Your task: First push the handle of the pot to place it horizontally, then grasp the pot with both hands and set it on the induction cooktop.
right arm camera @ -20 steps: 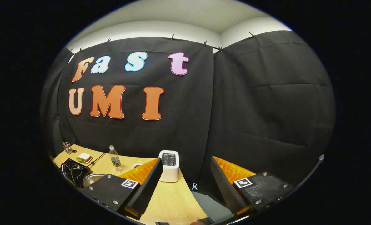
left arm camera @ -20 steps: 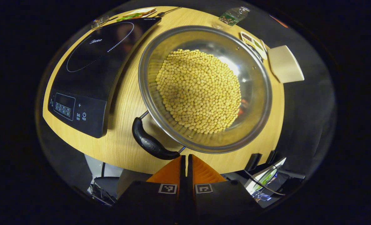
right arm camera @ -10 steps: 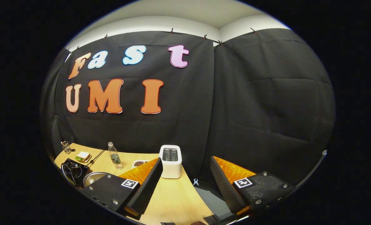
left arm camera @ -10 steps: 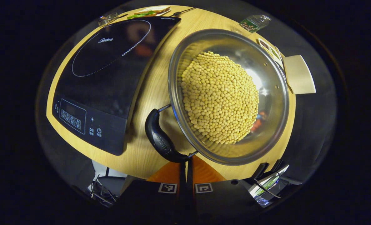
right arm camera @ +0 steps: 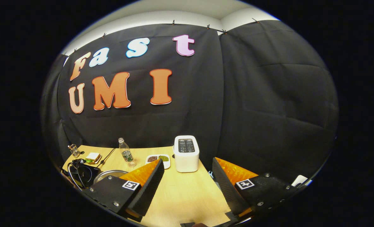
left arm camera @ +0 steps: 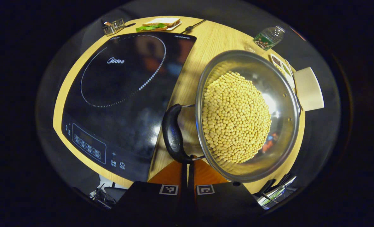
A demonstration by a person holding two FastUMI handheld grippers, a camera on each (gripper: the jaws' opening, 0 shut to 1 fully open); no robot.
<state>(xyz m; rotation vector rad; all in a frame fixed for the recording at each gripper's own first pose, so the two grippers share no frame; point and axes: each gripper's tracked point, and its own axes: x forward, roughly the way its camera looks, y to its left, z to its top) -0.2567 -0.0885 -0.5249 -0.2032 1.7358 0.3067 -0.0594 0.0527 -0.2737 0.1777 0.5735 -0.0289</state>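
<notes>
In the left gripper view, the left tongs (left arm camera: 187,167) are pressed together, tips touching the near end of the pot's black handle (left arm camera: 173,135), whose long axis runs straight away from them between the induction cooktop (left arm camera: 123,91) on its left and the pot (left arm camera: 248,115) of beans on the counter (left arm camera: 205,41). The right tongs (right arm camera: 187,176) are spread, holding nothing, well apart from the pot (right arm camera: 109,174). Judgement: the left tongs are nearer for the push.

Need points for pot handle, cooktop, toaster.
pot handle (left arm camera: 173,138), left gripper view, middle of the black grip.
cooktop (left arm camera: 123,78), left gripper view, glass inside the dotted ring.
toaster (right arm camera: 187,157), right gripper view, front wall below the slots.
</notes>
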